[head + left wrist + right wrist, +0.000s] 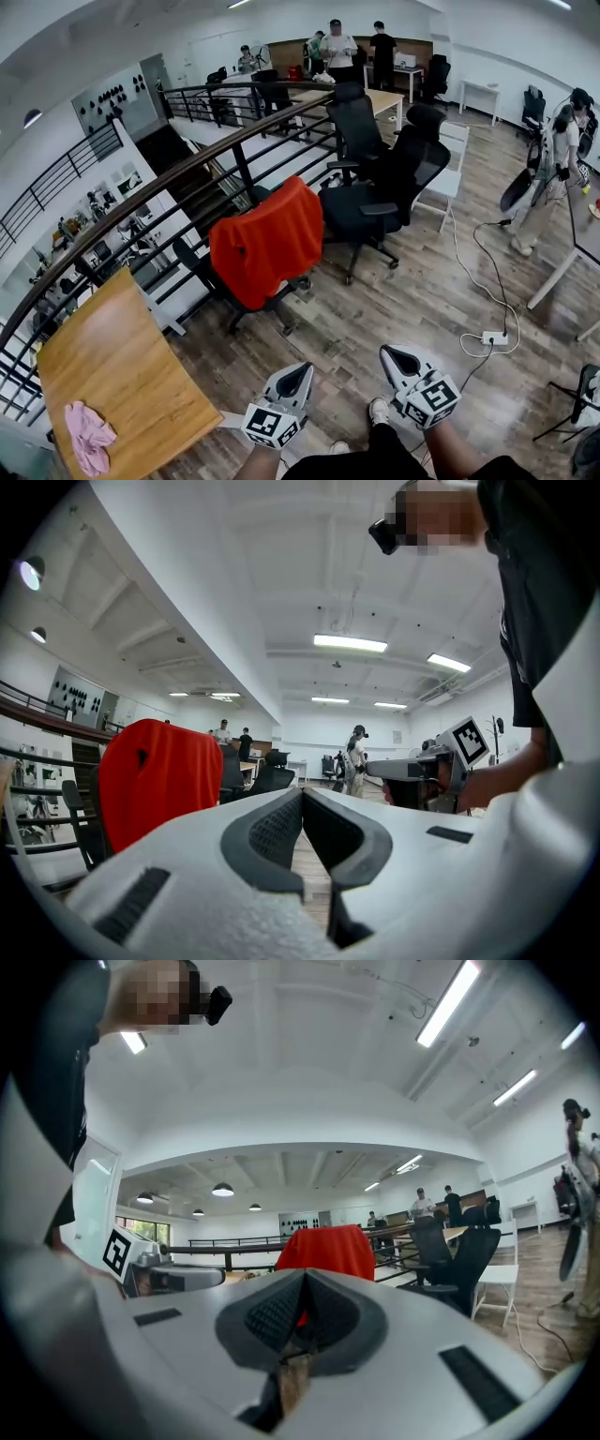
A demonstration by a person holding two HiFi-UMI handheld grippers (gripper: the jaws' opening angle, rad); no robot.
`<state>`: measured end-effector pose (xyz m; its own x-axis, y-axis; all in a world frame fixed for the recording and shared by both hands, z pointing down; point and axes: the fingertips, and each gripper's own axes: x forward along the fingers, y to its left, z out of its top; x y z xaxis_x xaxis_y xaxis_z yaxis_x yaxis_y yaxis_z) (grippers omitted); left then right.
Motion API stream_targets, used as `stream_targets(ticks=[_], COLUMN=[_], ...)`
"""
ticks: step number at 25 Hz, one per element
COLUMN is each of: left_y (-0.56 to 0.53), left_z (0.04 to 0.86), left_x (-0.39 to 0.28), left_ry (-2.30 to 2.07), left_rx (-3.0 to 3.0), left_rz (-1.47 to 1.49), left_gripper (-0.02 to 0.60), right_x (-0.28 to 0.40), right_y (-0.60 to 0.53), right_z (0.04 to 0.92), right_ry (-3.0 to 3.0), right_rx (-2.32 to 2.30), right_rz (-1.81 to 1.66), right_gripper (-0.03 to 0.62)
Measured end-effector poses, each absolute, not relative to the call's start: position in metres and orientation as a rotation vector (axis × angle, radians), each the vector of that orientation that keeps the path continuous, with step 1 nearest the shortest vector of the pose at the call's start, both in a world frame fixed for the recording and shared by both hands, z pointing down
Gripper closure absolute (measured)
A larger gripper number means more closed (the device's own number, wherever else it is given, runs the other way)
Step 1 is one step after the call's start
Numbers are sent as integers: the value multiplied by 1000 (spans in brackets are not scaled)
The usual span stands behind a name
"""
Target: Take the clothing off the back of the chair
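Red clothing [267, 242], possibly a jacket, draped the chair [200, 260] at eleven o'clock of left gripper [301, 371] and right gripper [395, 355], both closed empty.

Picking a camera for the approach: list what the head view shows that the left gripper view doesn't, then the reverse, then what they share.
Head view only: a pink cloth and a power strip.
Left gripper view only: the person's head camera, and a close look at the left claw, jaws together with nothing between them.
Both: the red garment and the right claw.
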<state>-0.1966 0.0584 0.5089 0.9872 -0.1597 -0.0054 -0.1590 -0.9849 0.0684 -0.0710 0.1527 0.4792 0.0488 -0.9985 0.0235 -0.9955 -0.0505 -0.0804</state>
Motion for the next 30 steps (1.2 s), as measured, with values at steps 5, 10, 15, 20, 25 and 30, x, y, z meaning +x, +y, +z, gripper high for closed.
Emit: stream_targets(ticks=[5,10,15,20,25,30], left_y=[39,25,15,4,-4,-26], left_z=[509,506,504,496,491,488], left_x=[-157,-114,-75,-46,-30,-30], left_ry=[-304,-375,-440,-534,-620,-714], left_rx=[3065,3054,3055,3053,3052,3048], left_rz=[-7,-4,1,-3,-18,-7], left_gripper=[566,566,566,566,566,566], right_x=[-31,9,56,100,127,137], right_y=[130,116,108,101,94,70], right_z=[476,471,471,467,464,466], right_ry=[2188,2290,2320,2348,2394,2441], right_rx=[-2213,-2184,-2153,-2116,-2072,-2005], right_rz=[-86,-27,-21,-23,6,12], right_gripper=[592,592,592,592,591,592])
